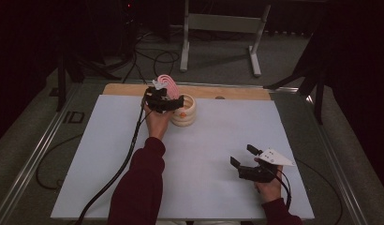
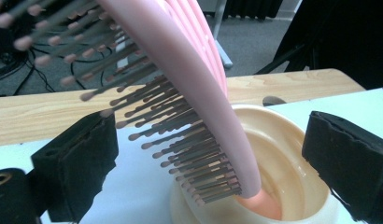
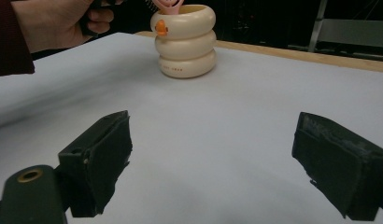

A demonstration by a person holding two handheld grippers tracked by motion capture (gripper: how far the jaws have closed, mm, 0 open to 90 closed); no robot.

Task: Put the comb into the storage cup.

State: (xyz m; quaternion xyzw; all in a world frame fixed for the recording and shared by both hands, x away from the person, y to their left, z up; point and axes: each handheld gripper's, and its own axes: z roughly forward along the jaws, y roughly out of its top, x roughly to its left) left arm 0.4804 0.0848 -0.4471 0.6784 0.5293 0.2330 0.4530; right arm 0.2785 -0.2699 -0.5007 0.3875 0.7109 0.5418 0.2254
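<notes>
Left gripper view: the left gripper (image 2: 208, 154) is holding its fingers (image 2: 75, 163) wide apart, with the pink hairbrush (image 2: 199, 93) leaning between them untouched, handle down in the cream ringed holder (image 2: 292, 186). Right gripper (image 3: 213, 163) is hovering over the white surface (image 3: 236, 116), fingers apart, holder well beyond them.

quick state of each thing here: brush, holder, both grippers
pink hairbrush: handle down in the holder, leaning, bristle head sticking out the top
cream ringed holder: upright on the white table, open top
left gripper: open, jaws either side of the brush, not pressing it
right gripper: open, nothing between jaws, low over the table
</notes>
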